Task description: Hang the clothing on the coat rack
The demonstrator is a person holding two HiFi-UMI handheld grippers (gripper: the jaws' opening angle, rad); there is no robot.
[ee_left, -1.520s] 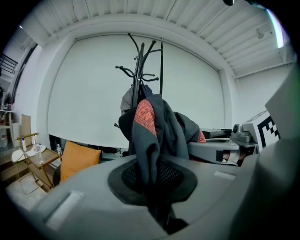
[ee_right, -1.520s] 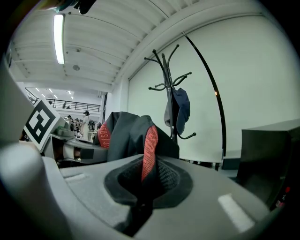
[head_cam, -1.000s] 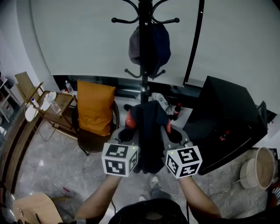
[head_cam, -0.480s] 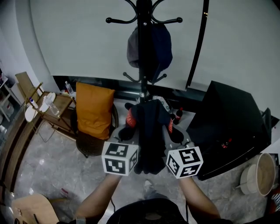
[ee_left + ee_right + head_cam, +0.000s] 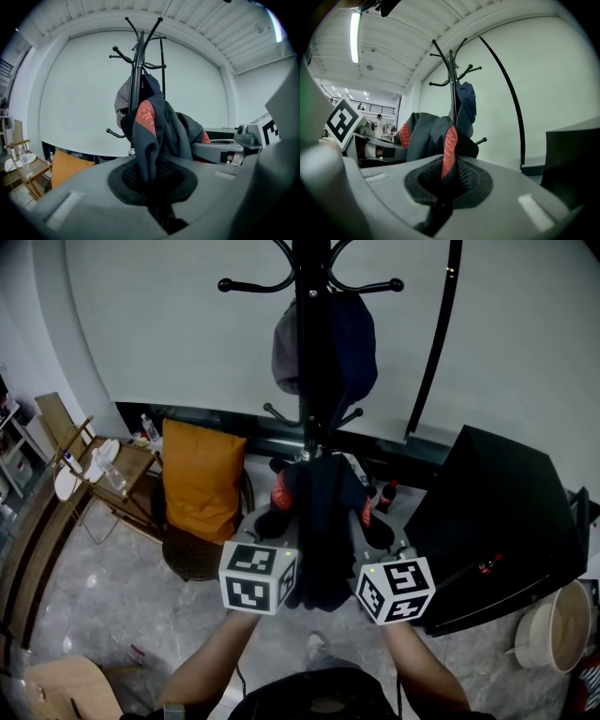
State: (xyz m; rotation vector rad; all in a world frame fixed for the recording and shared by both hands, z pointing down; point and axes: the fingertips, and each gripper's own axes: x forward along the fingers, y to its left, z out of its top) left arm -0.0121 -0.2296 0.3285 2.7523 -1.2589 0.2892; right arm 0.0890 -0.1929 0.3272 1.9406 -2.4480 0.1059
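Observation:
A dark jacket (image 5: pixel 319 521) with red-orange shoulder patches hangs between my two grippers, held up in front of the black coat rack (image 5: pixel 313 343). My left gripper (image 5: pixel 281 512) is shut on its left shoulder, the cloth (image 5: pixel 147 140) running down between the jaws. On the other shoulder my right gripper (image 5: pixel 361 514) is shut, a red strip (image 5: pixel 450 150) pinched in its jaws. The rack's pole (image 5: pixel 136 84) stands just behind the jacket. A dark blue and grey garment (image 5: pixel 328 343) hangs from an upper hook.
An armchair with an orange cushion (image 5: pixel 199 479) stands left of the rack. A black cabinet (image 5: pixel 497 521) is at the right, a basket (image 5: pixel 558 615) beyond it. A wooden side table (image 5: pixel 103 470) with bottles sits far left. A curved black floor-lamp arm (image 5: pixel 436 343) rises right of the rack.
The rack has grown larger and shifted slightly right in the head view, so I have come closer to it. Both grippers keep their hold on the jacket.

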